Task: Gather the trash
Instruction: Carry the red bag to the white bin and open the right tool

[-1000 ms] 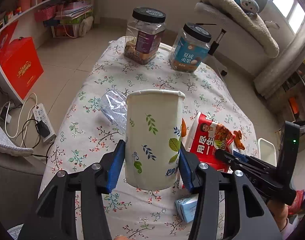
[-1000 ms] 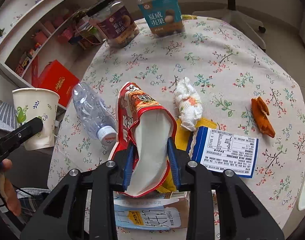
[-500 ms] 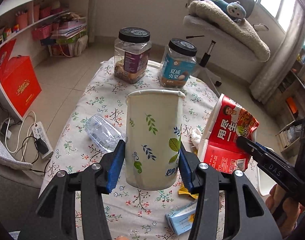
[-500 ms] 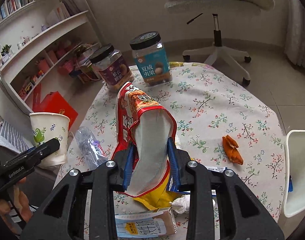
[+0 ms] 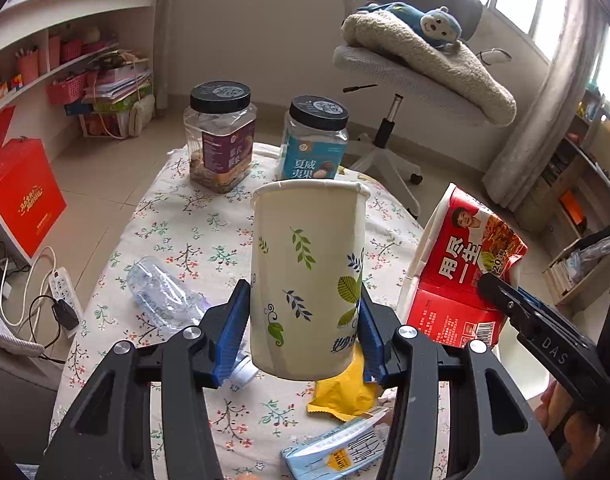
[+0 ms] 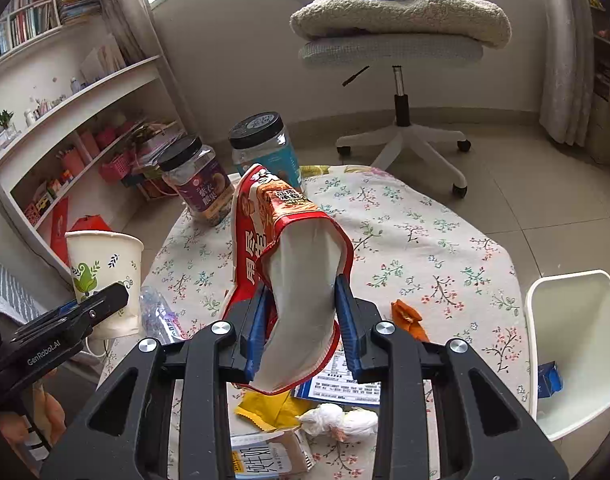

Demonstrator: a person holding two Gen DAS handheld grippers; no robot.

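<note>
From my remote seat, both hands have lifted their loads clear of the worktop, a round one under a floral cloth. A second ago the red snack bag still hung low over the litter; now it rides in the air above it, so two pieces of trash are picked up and ready, I judge, for the white bin at the worktop's right edge.

The right gripper has its fingers pinching the bag near its lower end. The bag's long axis runs up and away from me, leaning slightly left, torn mouth facing me.

The left gripper has its fingers clamped on the paper cup, held upright, open rim on top, long axis vertical.

Still lying on the cloth: a crushed bottle, a yellow wrapper, a milk carton, a tissue wad and an orange scrap.
</note>
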